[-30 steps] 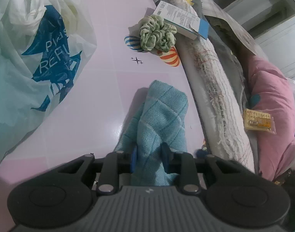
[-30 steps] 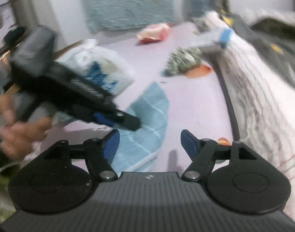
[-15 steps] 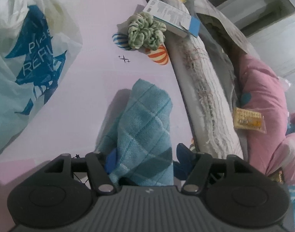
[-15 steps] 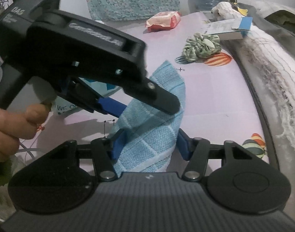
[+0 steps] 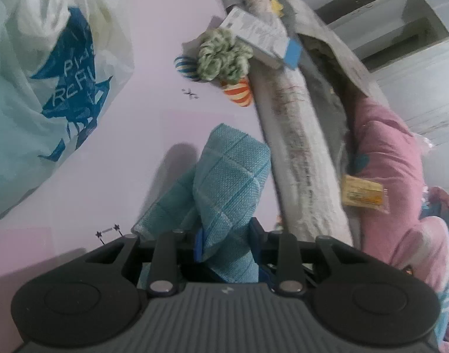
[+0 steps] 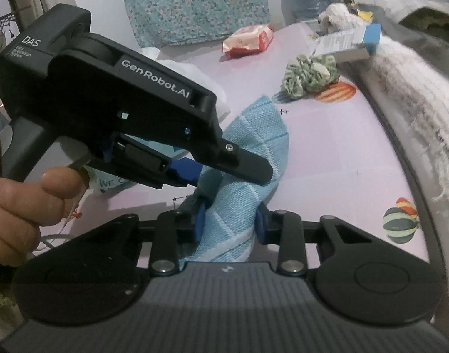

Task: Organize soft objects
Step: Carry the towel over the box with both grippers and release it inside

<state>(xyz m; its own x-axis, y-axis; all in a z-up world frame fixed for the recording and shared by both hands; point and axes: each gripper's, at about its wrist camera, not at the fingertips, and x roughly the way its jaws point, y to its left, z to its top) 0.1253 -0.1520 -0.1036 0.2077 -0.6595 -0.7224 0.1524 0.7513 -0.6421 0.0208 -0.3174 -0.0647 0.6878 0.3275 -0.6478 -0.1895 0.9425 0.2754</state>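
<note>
The pink mat (image 5: pixel 142 123) offers one open lane, running from the near centre toward the far edge. The lane's left side is closed by the white plastic bag (image 5: pixel 48 67), which bulges well onto the mat. Its right side is closed along its whole length by the rolled grey-white blanket (image 5: pixel 301 158), with pink bedding (image 5: pixel 395 182) piled beyond it. At the far right of the lane, the green scrunchie (image 5: pixel 223 56) lies on the mat, touching a white and blue box (image 5: pixel 262 39) that leans on the blanket. The raised blue cloth (image 5: pixel 230 182) blocks the near centre. A red packet (image 6: pixel 248 41) lies at the far edge.
</note>
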